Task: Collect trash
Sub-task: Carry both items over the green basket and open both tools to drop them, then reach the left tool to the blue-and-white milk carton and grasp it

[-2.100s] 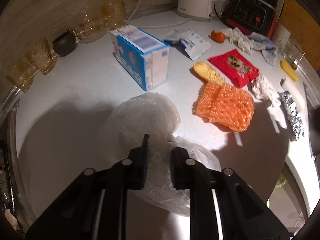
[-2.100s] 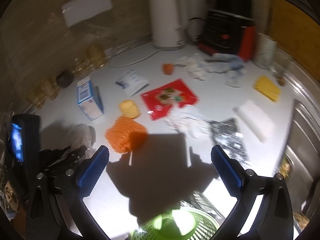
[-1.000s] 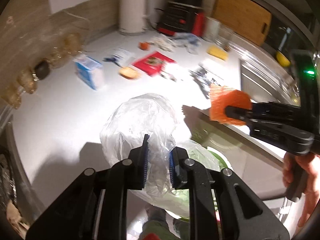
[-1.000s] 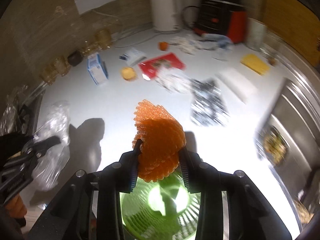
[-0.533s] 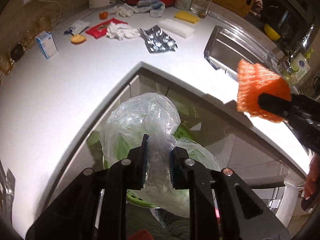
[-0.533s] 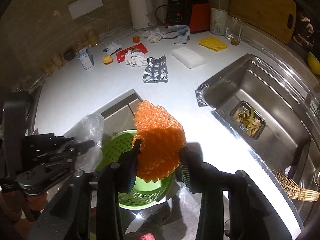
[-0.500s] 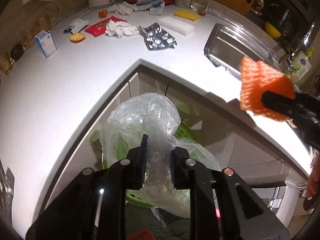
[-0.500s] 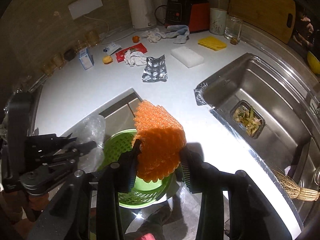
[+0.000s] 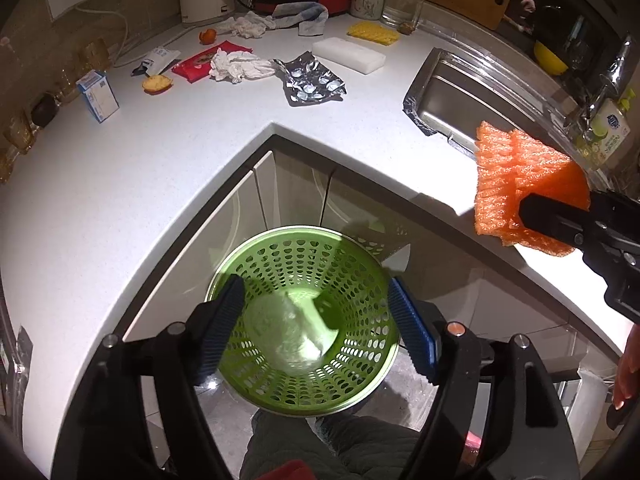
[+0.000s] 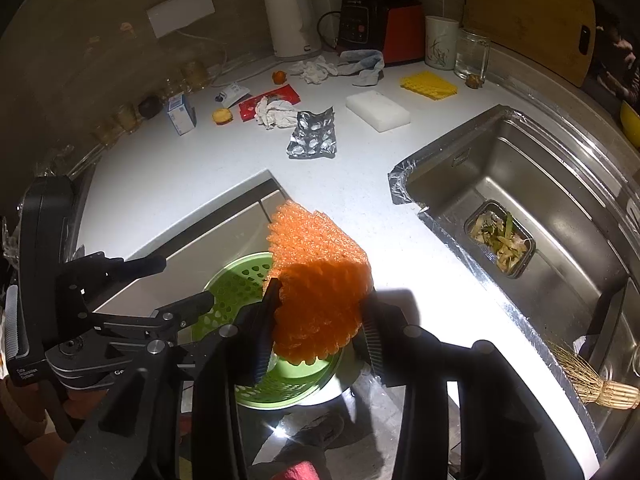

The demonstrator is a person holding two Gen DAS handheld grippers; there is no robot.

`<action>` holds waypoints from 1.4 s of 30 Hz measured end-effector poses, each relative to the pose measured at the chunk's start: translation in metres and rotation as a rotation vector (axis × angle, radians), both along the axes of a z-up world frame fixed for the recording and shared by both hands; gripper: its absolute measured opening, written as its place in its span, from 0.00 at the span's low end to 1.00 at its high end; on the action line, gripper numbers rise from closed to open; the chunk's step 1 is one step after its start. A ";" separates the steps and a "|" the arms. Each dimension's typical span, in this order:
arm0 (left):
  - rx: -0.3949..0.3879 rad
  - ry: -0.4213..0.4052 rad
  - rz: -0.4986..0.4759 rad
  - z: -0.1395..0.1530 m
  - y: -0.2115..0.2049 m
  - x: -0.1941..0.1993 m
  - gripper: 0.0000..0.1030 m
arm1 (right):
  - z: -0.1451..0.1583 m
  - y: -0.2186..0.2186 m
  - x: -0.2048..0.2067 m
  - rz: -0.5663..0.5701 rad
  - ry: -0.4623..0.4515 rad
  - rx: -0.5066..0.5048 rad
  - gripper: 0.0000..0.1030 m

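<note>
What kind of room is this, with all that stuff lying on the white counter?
Most likely a home kitchen. There is a steel sink set into the white counter, a white kettle by the wall, and a wooden cutting board leaning behind the sink.

Both wrist cameras look steeply down from close above the perforated green plastic basket (image 9: 304, 320) (image 10: 240, 288) on the floor. Both share the white corner countertop (image 9: 120, 168) (image 10: 200, 168) and steel sink (image 9: 452, 96) (image 10: 520, 184).
</note>
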State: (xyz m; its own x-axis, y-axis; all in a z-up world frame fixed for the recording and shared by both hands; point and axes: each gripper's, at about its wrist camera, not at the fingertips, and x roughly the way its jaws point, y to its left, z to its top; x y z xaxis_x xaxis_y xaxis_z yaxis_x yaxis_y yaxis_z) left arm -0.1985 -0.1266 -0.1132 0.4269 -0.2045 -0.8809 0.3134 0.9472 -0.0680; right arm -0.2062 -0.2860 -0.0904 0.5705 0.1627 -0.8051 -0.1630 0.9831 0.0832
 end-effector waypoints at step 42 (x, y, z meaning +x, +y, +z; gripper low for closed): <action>0.033 -0.188 0.250 0.077 0.167 0.129 0.92 | 0.021 0.133 0.114 0.040 -0.087 -0.030 0.98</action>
